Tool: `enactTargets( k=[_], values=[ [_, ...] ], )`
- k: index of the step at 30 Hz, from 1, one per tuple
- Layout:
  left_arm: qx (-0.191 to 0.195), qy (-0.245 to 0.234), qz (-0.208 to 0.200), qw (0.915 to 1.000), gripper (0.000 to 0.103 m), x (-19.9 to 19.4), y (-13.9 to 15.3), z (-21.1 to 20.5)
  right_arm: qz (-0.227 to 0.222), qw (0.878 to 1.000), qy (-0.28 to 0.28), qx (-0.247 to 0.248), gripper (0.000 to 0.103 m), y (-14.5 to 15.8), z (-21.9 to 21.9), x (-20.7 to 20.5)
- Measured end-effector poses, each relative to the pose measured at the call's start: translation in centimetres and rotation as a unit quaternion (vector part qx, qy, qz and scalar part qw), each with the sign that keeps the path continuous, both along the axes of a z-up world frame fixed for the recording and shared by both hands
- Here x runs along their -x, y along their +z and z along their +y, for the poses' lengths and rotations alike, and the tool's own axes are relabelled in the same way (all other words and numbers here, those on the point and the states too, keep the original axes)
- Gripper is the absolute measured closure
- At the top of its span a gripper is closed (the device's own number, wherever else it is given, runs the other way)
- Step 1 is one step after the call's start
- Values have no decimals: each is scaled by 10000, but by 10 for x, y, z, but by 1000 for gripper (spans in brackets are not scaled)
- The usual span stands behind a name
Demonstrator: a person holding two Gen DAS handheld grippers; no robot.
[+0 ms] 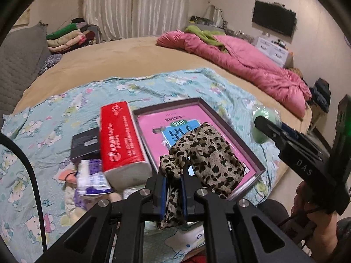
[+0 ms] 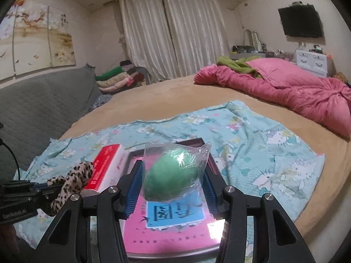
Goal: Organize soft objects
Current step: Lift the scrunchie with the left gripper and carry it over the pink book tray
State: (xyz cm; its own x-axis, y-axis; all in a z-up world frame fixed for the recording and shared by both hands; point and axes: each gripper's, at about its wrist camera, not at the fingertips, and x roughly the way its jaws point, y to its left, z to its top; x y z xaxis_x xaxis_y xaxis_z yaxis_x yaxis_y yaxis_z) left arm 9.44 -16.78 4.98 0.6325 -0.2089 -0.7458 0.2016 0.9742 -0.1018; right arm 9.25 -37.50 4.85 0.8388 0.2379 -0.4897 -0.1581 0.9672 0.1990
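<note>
Leopard-print cloth (image 1: pixel 208 153) – left gripper's (image 1: pixel 174 188) catch

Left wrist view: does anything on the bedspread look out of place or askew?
Yes. The red tissue pack lies tilted, propped on the dark-rimmed pink tray edge and a small black box. Crumpled white-and-purple packets are jumbled in front of it.

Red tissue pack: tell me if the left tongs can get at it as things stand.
Probably not yet. The left tongs are shut on the leopard-print cloth, so they have no free grip. The red tissue pack itself lies close by, uncovered on top, beside the box.
</note>
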Motion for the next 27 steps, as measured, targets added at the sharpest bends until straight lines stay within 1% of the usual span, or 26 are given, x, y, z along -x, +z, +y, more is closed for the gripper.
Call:
enactTargets(
  k=[8, 14, 16, 21, 27],
  values=[
    [-298, -228, 439, 9983, 92, -19, -37, -31, 609, 9981, -41, 51, 51, -33, -8, -13],
    [-566, -389, 632, 9956, 92, -24, -61, -51, 751, 9970, -144, 106, 51, -43, -14, -17],
    [-679, -447, 652, 9946, 92, -25, -67, -56, 854, 9961, -169, 133, 51, -47, -15, -18],
    [-785, -482, 774, 9927, 92, -33, -78, -63, 1160, 9926, -214, 288, 51, -62, -15, -24],
    [-846, -533, 888, 9910, 91, -40, -88, -70, 1324, 9904, -213, 348, 50, -71, -16, -26]
  ],
)
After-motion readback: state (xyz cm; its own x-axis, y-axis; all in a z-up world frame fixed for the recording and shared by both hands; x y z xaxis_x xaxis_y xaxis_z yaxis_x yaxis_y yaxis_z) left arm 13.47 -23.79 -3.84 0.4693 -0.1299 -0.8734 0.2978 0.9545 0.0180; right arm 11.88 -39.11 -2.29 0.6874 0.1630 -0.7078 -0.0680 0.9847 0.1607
